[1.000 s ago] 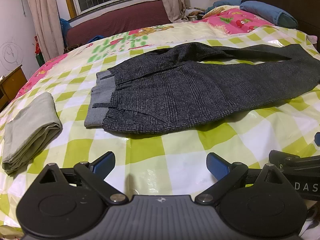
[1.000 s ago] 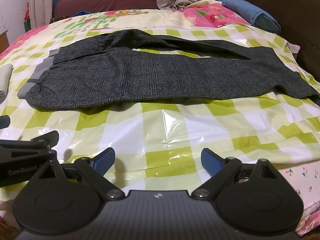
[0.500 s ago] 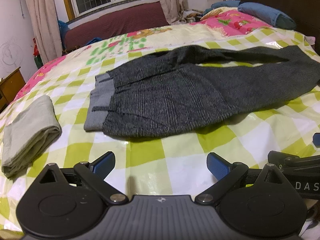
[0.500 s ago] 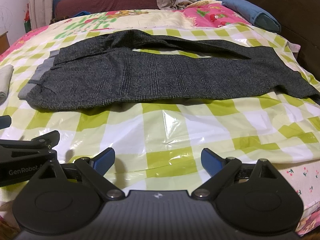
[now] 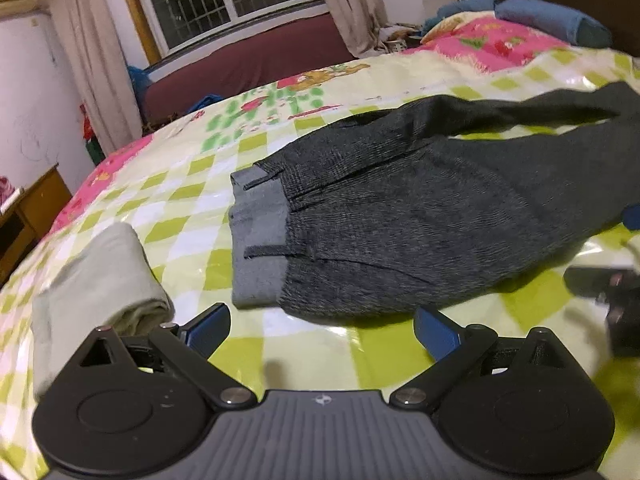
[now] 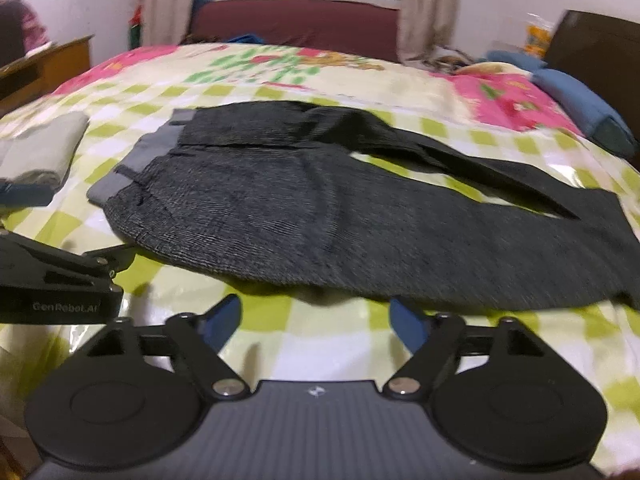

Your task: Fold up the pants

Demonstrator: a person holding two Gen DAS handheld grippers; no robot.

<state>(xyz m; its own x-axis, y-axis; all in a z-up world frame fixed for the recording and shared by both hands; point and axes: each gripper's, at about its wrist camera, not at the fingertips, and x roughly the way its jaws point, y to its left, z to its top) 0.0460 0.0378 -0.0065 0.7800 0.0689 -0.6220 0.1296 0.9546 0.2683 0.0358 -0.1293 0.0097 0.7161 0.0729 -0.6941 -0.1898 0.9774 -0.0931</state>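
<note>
The dark grey pants (image 5: 420, 216) lie flat on the bed (image 5: 192, 184), waistband to the left and legs running off to the right, on a green-and-white checked plastic cover (image 6: 288, 336). The left gripper (image 5: 322, 326) hovers just near of the waist end, jaws spread wide and holding nothing. The right gripper (image 6: 316, 320) sits just near of the seat of the pants, jaws likewise wide apart and empty. A folded pale green garment (image 5: 96, 280) rests left of the waistband.
</note>
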